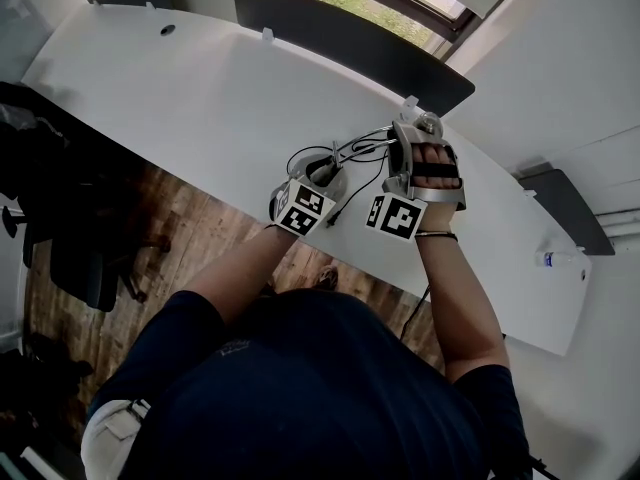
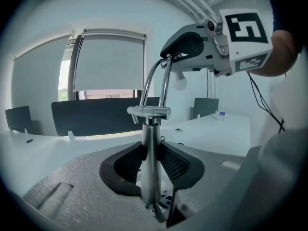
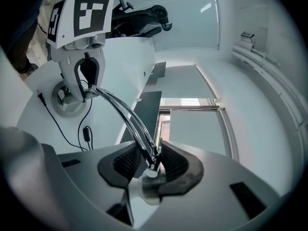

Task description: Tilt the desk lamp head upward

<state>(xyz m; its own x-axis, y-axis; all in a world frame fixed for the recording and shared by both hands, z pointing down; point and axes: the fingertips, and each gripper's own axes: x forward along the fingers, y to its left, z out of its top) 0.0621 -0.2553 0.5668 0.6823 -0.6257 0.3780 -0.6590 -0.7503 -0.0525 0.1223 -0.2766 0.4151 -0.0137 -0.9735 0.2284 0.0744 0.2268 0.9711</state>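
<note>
A chrome desk lamp stands on the white desk (image 1: pixel 200 98). My left gripper (image 2: pixel 151 165) is shut on the lamp's upright post (image 2: pixel 150 143), one pad on each side, just above the round base (image 3: pixel 67 105). Two curved chrome rods (image 3: pixel 125 114) rise from the post to the lamp head. My right gripper (image 3: pixel 151 162) is open around the head's silver socket (image 3: pixel 147 186), which lies between the pads. The white bulb (image 2: pixel 179 82) hangs below that gripper. In the head view both grippers sit close together, left (image 1: pixel 325 175) and right (image 1: pixel 420 128).
The lamp's black cable (image 1: pixel 350 183) with its inline switch (image 3: pixel 85 131) loops across the desk by the base. Dark partition panels (image 1: pixel 340 43) line the desk's far edge. A water bottle (image 1: pixel 555 259) lies far right. A black chair (image 1: pixel 60 218) stands on the wooden floor at the left.
</note>
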